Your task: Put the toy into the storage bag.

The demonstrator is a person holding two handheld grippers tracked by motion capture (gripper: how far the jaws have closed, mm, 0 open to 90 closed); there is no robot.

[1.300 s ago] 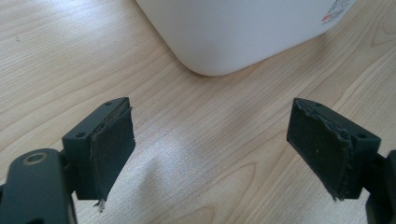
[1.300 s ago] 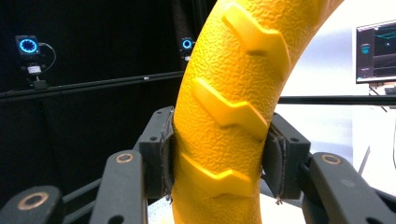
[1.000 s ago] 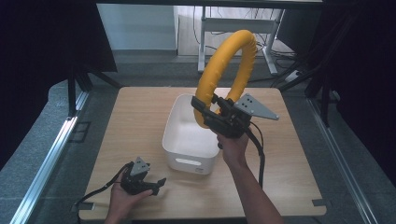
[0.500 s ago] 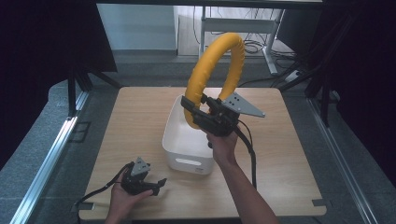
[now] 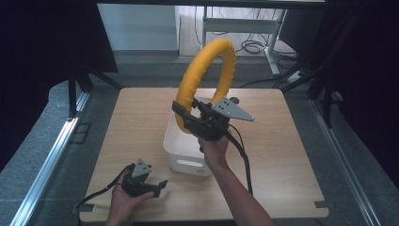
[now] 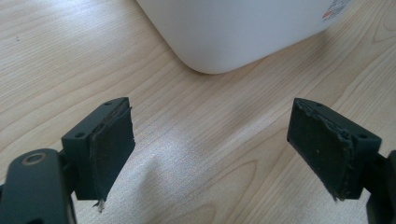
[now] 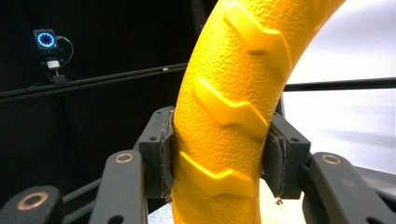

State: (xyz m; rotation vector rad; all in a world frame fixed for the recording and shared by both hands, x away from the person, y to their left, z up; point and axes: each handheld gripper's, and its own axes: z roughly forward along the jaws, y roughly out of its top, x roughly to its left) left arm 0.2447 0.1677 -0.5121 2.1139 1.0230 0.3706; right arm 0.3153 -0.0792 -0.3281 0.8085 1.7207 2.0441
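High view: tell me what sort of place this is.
Probably a lab or recording workshop: a wooden table ringed by black curtains, cables on the floor behind, and a glowing tracking device on a rail.

No text can be read; a small label with red print on the white bin (image 6: 243, 28), upper right of the left gripper view, is too blurred.

The yellow ring (image 7: 224, 107) showed a pebbled, matt rubbery skin with raised chevron treads. The tub (image 6: 233, 32) was smooth white plastic; the counter (image 6: 187, 154) was pale wood-grain, faintly sheened.
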